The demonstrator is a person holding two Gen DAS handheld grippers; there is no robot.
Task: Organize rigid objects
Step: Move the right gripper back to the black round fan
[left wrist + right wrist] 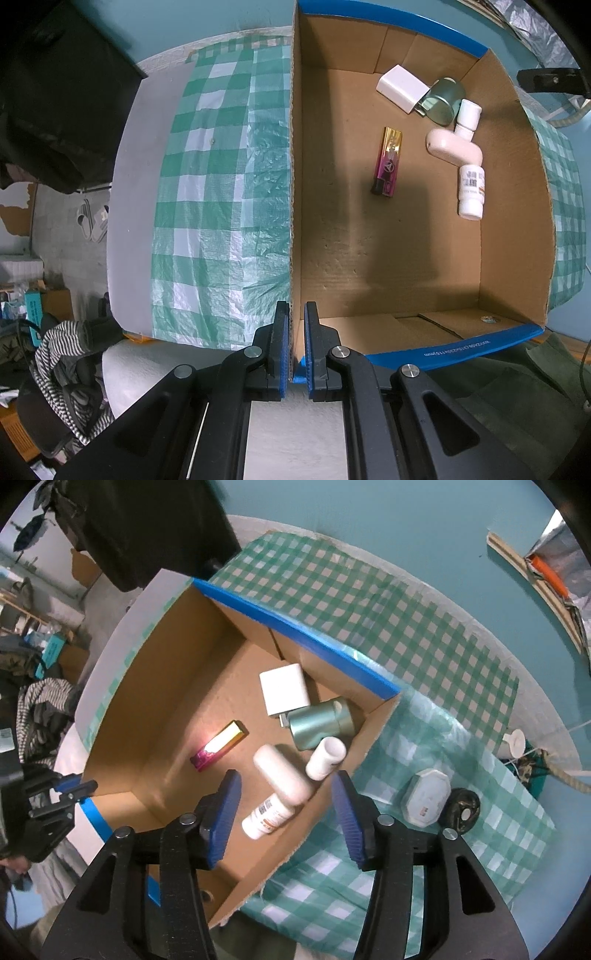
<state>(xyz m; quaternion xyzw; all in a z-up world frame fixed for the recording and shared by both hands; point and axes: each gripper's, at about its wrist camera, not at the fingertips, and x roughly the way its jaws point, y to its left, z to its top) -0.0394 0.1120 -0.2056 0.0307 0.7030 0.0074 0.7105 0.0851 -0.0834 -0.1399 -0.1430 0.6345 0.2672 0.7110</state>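
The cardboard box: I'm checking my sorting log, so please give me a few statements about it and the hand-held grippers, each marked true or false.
1. The left hand-held gripper is clamped on a wall of the cardboard box. True.
2. The right hand-held gripper holds a white bottle. False: it is open and empty above the box.
3. The pink-and-gold lighter lies on the box floor, apart from the other items. True.
4. The white octagonal container is inside the box. False: it sits outside on the checked cloth.
5. The green cylindrical can stands upright. False: it lies on its side by the white charger.
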